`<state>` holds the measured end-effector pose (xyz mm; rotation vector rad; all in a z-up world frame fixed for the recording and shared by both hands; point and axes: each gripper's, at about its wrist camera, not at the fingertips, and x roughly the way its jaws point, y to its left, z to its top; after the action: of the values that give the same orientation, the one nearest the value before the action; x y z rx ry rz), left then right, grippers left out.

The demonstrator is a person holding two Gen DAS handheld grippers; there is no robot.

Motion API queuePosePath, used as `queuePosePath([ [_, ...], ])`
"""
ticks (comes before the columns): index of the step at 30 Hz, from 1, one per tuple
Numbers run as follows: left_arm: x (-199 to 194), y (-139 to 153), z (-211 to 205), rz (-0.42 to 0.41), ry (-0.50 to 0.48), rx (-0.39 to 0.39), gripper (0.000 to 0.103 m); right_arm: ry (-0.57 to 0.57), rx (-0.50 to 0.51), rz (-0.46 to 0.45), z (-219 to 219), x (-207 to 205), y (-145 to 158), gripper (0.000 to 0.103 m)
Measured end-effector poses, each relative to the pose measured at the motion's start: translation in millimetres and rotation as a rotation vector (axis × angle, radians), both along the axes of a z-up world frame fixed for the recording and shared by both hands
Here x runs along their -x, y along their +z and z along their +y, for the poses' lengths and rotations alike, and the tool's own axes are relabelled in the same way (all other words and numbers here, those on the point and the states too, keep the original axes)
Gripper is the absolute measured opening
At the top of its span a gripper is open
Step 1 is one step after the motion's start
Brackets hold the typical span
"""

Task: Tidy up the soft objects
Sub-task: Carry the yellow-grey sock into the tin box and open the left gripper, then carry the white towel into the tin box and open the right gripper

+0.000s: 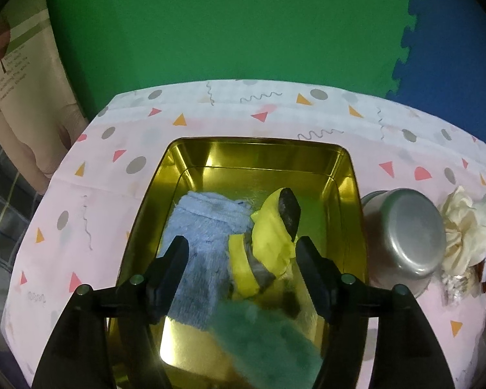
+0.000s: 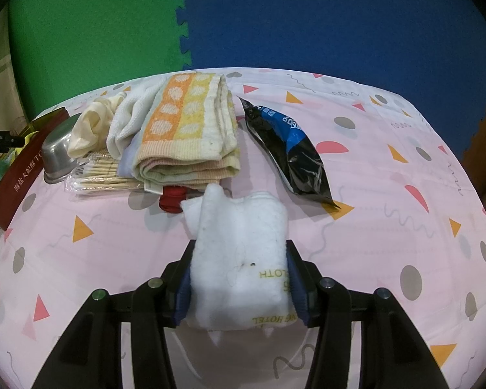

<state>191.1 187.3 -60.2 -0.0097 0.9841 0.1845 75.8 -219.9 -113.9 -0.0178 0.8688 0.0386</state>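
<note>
In the left wrist view a gold metal tin holds a light blue fluffy cloth, a yellow soft piece with grey bands and a dark end, and a green fluffy cloth. My left gripper hangs open over these, its pads clear of them. In the right wrist view my right gripper is shut on a folded white hotel cloth, raised over the pink tablecloth. A folded orange-and-yellow towel lies behind it with a white cloth and a cream fabric piece.
An upturned steel bowl and a cream fabric flower sit right of the tin. In the right wrist view: a black-and-blue packet, a bag of cotton swabs, a red object, the steel bowl, and a dark red box side.
</note>
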Motion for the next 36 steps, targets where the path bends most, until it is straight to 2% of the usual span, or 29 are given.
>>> queuePosePath([
  [6, 26, 15, -4, -0.050, 0.007, -0.004, 0.069, 0.002, 0.003, 0.000, 0, 0, 0, 0.052],
  [13, 68, 21, -16, -0.096, 0.023, -0.049, 0.070, 0.002, 0.005, 0.001, -1, 0, 0, 0.052],
  [22, 103, 13, -17, -0.085, 0.037, -0.040, 0.074, 0.001, 0.019, -0.003, 1, 0, 0, 0.052],
  [28, 112, 7, -12, -0.089, 0.065, -0.059, 0.074, -0.001, 0.010, -0.013, -1, 2, 3, 0.045],
  [32, 115, 5, -5, -0.089, 0.083, -0.029, 0.074, 0.001, 0.019, -0.026, 2, 5, 7, 0.038],
  [36, 117, 5, -1, -0.103, 0.105, -0.029, 0.075, 0.005, 0.003, -0.018, 6, 10, 12, 0.036],
])
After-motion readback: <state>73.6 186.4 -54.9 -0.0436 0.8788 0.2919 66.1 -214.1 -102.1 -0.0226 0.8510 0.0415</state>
